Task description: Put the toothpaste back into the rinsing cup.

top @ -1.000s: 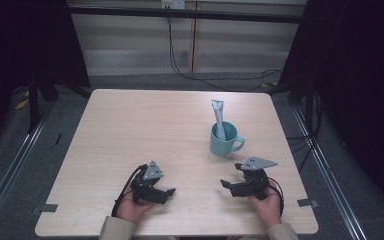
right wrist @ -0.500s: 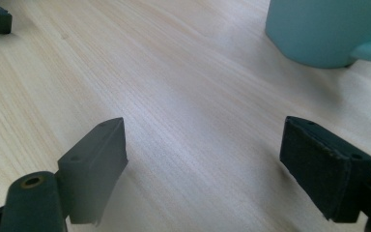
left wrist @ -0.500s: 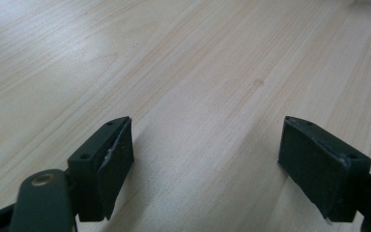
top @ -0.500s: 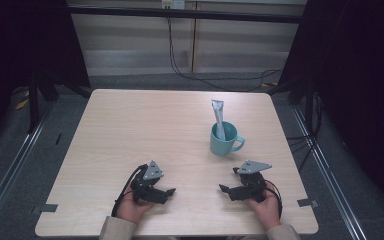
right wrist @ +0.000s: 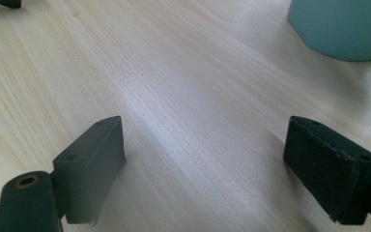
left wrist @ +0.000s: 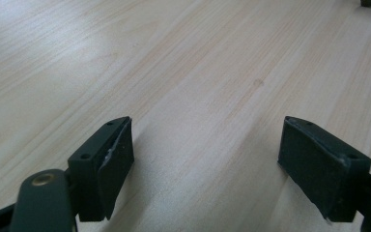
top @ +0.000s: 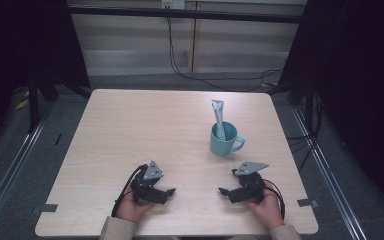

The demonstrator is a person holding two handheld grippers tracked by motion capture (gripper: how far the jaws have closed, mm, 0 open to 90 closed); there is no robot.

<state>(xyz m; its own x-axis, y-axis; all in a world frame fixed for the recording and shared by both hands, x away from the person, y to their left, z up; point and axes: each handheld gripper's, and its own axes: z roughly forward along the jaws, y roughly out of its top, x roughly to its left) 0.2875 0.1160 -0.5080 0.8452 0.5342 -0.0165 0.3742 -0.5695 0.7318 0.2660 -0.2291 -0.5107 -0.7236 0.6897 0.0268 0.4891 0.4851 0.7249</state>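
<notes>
A teal mug (top: 224, 140) stands right of the table's centre, handle to the right, with a silver tube or sachet (top: 219, 116) standing up in it. The mug's base (right wrist: 340, 28) is at the top right of the right gripper view. My left gripper (top: 170, 191) rests near the front edge, held by a hand, jaws wide apart over bare wood (left wrist: 205, 159). My right gripper (top: 223, 191) lies at the front right, also open, with nothing between its jaws (right wrist: 203, 169). The two grippers point toward each other.
The light wooden table (top: 145, 130) has bare wood across its left and far parts. Dark curtains hang at both sides, and cables (top: 215, 75) run on the floor behind the table. Metal rails (top: 10, 165) line the floor on each side.
The right gripper has drawn back slightly toward the front edge and lowered onto the table. The left gripper and the mug have not moved.
</notes>
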